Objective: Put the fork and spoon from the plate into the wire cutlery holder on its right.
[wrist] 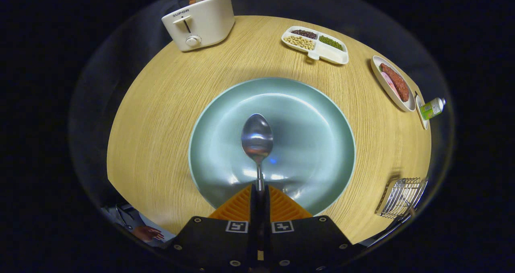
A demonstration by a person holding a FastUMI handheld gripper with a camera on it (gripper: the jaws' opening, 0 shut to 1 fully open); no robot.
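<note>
A metal spoon (257,138) sticks out ahead of my gripper (259,189), whose two fingers are pressed together on its handle. The spoon's bowl hangs over the middle of a round pale blue-green plate (318,116) on the wooden table. It looks lifted off the plate, though I cannot tell by how much. The wire cutlery holder (402,198) stands to the right of the plate, near the table's edge, and a dark handle leans in it.
A white toaster (199,21) with bread in it stands at the far left. A divided white dish (316,44) of beans sits beyond the plate. At the far right are a dish with sausage (393,83) and a small green bottle (432,108). A person's hand (148,233) shows beside the table's near edge.
</note>
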